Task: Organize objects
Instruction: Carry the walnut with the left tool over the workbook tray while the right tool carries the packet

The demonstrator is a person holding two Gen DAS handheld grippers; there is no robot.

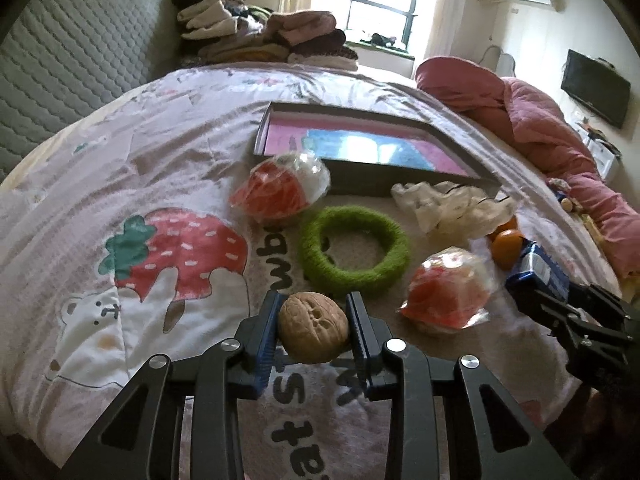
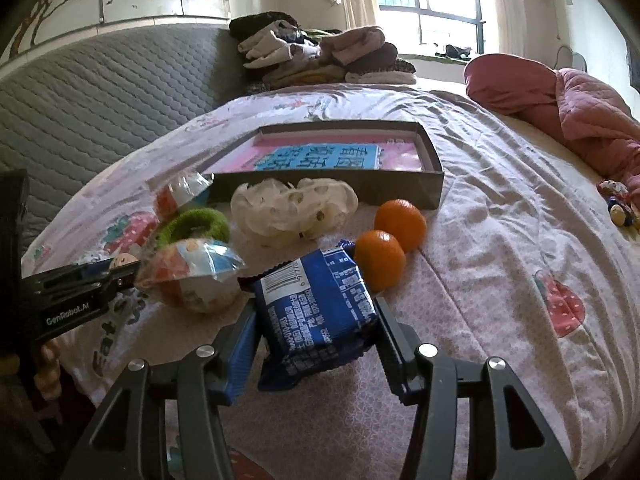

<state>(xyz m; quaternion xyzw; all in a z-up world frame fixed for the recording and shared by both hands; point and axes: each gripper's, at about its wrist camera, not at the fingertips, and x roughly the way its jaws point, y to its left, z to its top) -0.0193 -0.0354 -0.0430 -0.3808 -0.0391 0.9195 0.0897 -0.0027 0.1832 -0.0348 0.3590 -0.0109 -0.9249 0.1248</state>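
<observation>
L claw [image 1: 313,330] clenched on my walnut [image 1: 313,328]; R claw [image 2: 316,320] grasping blue snack pack [image 2: 316,312], both near bed's [image 2: 480,240] front edge.

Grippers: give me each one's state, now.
Left gripper: closed on the walnut.
Right gripper: closed on the blue snack packet.
</observation>
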